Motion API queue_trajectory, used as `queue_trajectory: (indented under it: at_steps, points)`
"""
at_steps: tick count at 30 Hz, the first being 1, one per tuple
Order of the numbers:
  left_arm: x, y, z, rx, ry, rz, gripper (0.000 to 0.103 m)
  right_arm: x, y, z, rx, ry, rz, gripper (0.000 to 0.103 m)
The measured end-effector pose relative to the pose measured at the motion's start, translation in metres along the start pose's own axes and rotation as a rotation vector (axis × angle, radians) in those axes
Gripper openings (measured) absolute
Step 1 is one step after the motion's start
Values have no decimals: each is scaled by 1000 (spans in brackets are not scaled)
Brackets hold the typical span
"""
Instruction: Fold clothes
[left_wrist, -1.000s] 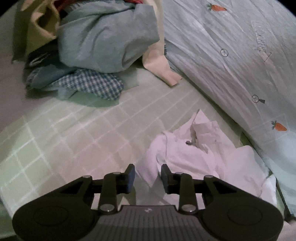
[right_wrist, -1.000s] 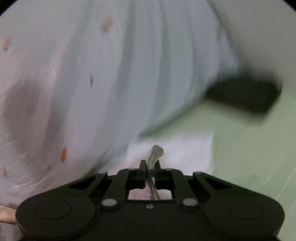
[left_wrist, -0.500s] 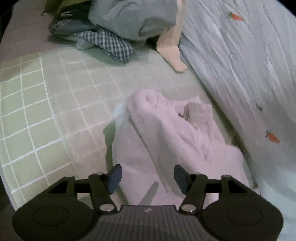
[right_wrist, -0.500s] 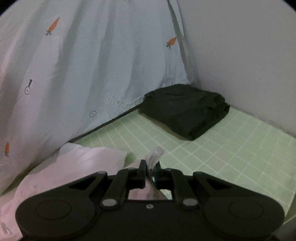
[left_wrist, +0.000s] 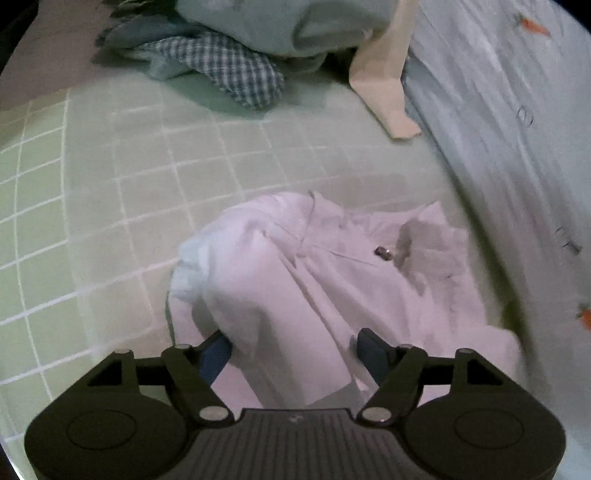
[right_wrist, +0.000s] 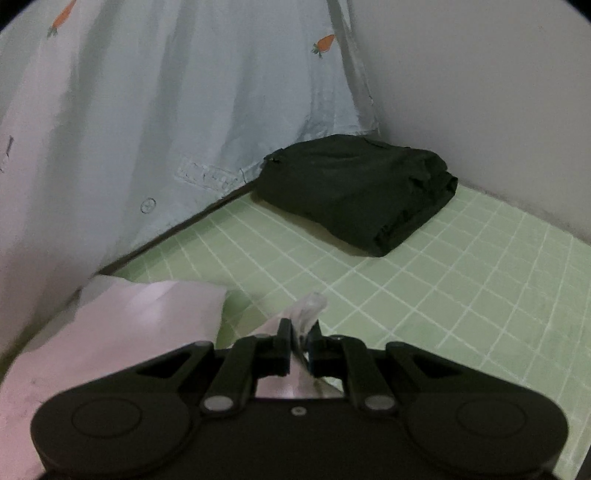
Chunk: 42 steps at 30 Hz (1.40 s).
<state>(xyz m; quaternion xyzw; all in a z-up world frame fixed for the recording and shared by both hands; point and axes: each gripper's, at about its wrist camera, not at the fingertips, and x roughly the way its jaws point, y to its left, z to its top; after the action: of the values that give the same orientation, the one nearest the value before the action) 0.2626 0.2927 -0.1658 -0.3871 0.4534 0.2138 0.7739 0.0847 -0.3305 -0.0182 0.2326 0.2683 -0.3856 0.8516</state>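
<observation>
A crumpled white garment (left_wrist: 317, 266) with a small metal snap lies on the green checked sheet (left_wrist: 110, 192). My left gripper (left_wrist: 293, 354) is open, its jaws wide apart on either side of a fold of the white cloth. In the right wrist view the same white garment (right_wrist: 122, 325) spreads at lower left. My right gripper (right_wrist: 299, 338) is shut on a pinched bit of its white fabric, which sticks up between the fingers.
A pile of unfolded clothes (left_wrist: 236, 40), blue, checked and cream, sits at the far end of the bed. A pale blue carrot-print quilt (left_wrist: 517, 129) runs along the right side. A folded black garment (right_wrist: 358, 192) lies by the wall (right_wrist: 498, 92).
My left gripper has opened wide and moved forward onto the white garment. The right gripper has kept its hold on the fabric while swinging round toward the black garment.
</observation>
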Motion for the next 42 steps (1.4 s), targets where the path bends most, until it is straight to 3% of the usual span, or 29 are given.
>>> queue_trajectory:
  at_steps: [5, 10, 14, 19, 22, 24, 25, 26, 29, 30, 31, 36, 38, 42]
  points:
    - [7, -29, -1, 119, -60, 54, 25, 16, 14, 5, -64, -8, -26, 9]
    - [17, -57, 9, 159, -103, 50, 17, 38, 52, 29, -187, -37, 37, 9]
    - [7, -65, 24, 112, -143, -7, 14, 38, 80, 58, -250, -143, 59, 8]
    - [-24, -49, 40, 87, -227, -49, 14, 7, 75, 105, -243, -338, 13, 8]
    - [-34, -32, 39, 64, -232, -56, 14, -2, 61, 126, -211, -382, -16, 9]
    - [-32, -23, 29, 80, -221, -21, 14, 12, 53, 135, -207, -288, -7, 20]
    - [-31, -18, 23, 83, -217, -1, 13, 21, 48, 133, -190, -236, -15, 39]
    - [-30, -11, 18, 74, -208, 9, 13, 29, 43, 131, -172, -185, -25, 47]
    - [-29, 7, 7, 42, -195, 10, 13, 33, 21, 103, -90, -92, -4, 58]
    - [-29, 11, 5, 37, -192, 12, 13, 32, 14, 92, -57, -72, -1, 71]
    - [-30, 14, 3, 40, -188, 16, 14, 31, 6, 81, -17, -52, -6, 77]
    - [-25, 15, -1, 67, -169, 49, 14, 45, -18, 22, 137, 139, 34, 76]
    - [-21, 11, 0, 69, -159, 58, 14, 43, -14, 3, 147, 170, 47, 69]
    - [-15, 11, 1, 33, -139, 61, 14, 46, 1, -13, 122, 212, 50, 66]
